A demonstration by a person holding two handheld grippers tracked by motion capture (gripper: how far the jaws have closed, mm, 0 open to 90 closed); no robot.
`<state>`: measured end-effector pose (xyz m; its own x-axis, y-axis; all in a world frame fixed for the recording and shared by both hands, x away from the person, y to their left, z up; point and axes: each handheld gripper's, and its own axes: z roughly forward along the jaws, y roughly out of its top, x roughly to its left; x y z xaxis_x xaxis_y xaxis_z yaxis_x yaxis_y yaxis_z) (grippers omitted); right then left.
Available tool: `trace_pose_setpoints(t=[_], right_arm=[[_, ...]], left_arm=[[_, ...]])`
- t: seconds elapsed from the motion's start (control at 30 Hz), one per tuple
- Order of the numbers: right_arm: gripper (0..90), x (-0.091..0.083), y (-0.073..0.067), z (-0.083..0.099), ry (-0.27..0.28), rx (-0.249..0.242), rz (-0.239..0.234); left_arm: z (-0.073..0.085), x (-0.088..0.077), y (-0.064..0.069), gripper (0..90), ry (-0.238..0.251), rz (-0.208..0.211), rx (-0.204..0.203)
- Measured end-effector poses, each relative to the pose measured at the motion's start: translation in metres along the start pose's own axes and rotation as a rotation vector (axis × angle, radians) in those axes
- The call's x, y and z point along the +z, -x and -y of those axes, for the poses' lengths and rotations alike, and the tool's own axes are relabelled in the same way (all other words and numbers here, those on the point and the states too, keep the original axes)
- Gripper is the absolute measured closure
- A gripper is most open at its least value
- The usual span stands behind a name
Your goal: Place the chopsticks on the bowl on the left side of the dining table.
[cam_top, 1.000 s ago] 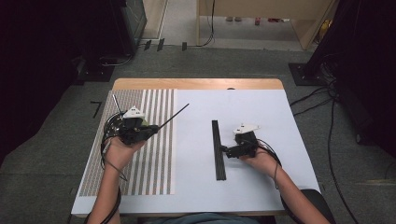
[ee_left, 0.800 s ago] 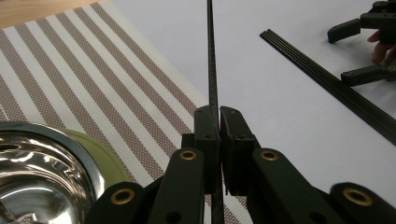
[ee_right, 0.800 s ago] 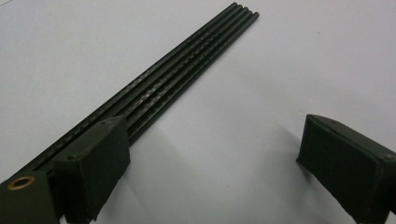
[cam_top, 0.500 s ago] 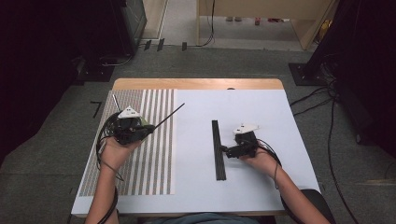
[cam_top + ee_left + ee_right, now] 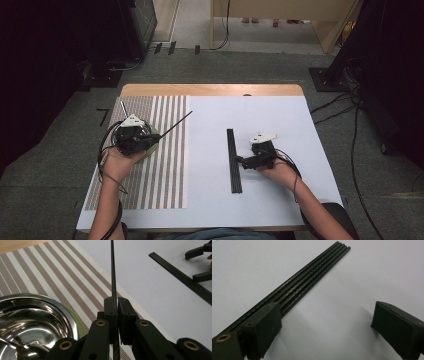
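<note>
My left gripper [image 5: 150, 136] hovers over the striped placemat [image 5: 160, 175], shut on a thin black rod [image 5: 174, 123] that slants up and to the right. In the left gripper view the rod [image 5: 113, 270] runs straight out from between the closed pads of my left gripper [image 5: 117, 305]. A bundle of several black rods [image 5: 233, 160] lies on the white table sheet. My right gripper [image 5: 242, 161] rests just right of the bundle, open. In the right gripper view its left pad touches the side of the rods [image 5: 312, 270] and nothing sits between the jaws of my right gripper [image 5: 329, 327].
A shiny steel bowl [image 5: 30, 315] sits on the placemat right under the left gripper. The wooden table edge [image 5: 210, 90] runs along the far side. Cables lie on the grey floor [image 5: 340, 105] to the right.
My left gripper has drifted a little to the left with the rod still in it. The right gripper has stayed where it was.
</note>
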<state>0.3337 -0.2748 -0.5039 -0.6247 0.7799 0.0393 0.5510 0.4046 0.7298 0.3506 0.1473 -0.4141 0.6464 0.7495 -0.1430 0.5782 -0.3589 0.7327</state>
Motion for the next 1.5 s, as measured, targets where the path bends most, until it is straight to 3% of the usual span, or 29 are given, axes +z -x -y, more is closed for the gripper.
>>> trace_pose_setpoints(t=[0.4, 0.9, 1.5], right_arm=[[8.3, 0.000, 0.000, 0.000, 0.000, 0.000, 0.000], [8.3, 0.000, 0.000, 0.000, 0.000, 0.000, 0.000], [8.3, 0.000, 0.000, 0.000, 0.000, 0.000, 0.000]], left_arm=[[0.006, -0.004, -0.008, 87.5, -0.003, -0.020, -0.001], [0.016, -0.017, -0.023, 87.5, -0.007, -0.089, -0.009], [0.029, -0.020, -0.042, 87.4, -0.011, -0.086, -0.056]])
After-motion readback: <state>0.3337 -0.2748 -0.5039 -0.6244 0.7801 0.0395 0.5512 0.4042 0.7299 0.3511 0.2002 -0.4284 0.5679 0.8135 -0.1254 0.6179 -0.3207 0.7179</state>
